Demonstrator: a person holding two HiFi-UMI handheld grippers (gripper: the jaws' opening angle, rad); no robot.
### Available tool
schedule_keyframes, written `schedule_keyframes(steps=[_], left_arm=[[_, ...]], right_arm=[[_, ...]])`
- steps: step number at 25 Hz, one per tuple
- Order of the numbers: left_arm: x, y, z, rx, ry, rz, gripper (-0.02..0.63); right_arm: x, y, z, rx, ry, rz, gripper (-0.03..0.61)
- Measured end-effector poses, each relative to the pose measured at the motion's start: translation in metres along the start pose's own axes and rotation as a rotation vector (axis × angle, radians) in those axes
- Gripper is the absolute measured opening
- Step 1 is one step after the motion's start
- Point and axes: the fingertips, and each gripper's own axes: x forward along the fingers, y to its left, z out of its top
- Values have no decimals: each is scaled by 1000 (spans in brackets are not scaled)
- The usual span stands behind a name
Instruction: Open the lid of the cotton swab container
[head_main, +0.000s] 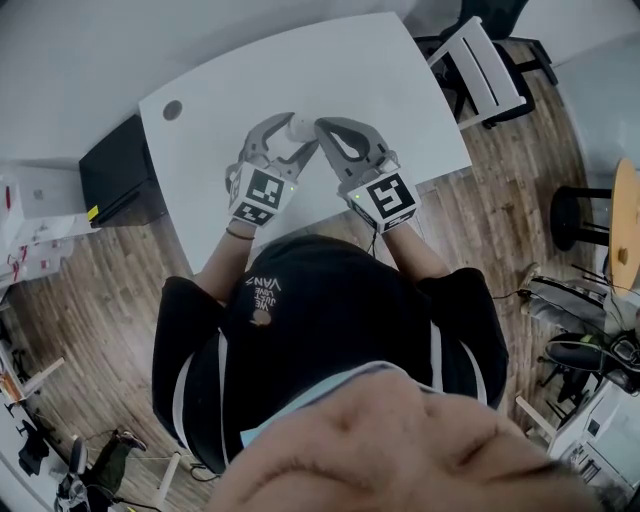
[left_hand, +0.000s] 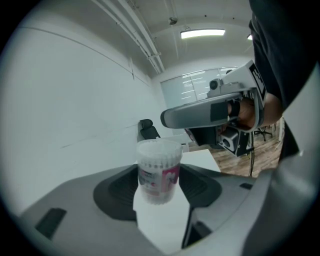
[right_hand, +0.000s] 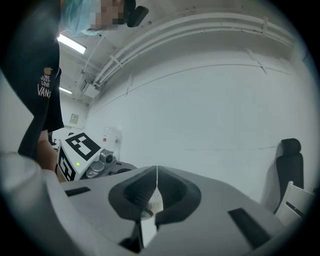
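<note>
While the left gripper (head_main: 283, 140) clamps a clear, round plastic cotton swab container with a pink label (left_hand: 159, 170) upright at the white table (head_main: 380, 70), the right gripper (right_hand: 156, 172), its 2 jaws clenched together, hovers just above its top.

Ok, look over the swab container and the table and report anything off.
Nothing stands out. The cotton swab container stands upright in the left gripper, swabs inside, its lid apparently on. Nothing is spilled on the white table. The right gripper is shut close by its top.
</note>
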Motion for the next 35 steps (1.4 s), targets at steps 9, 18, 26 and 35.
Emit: schedule_keyframes(steps=[9, 18, 26, 35], left_arm=[[0, -1, -1, 3, 8, 16, 261], [-2, -6, 1, 22, 1, 17, 261], [1, -14, 3, 60, 4, 3, 259], [4, -14, 1, 65, 8, 2, 261]], right_arm=[[10, 19, -16, 4, 72, 96, 233], [11, 17, -26, 20, 103, 98, 303], [14, 14, -34, 20, 126, 99, 305], [14, 9, -38, 54, 134, 120, 267]])
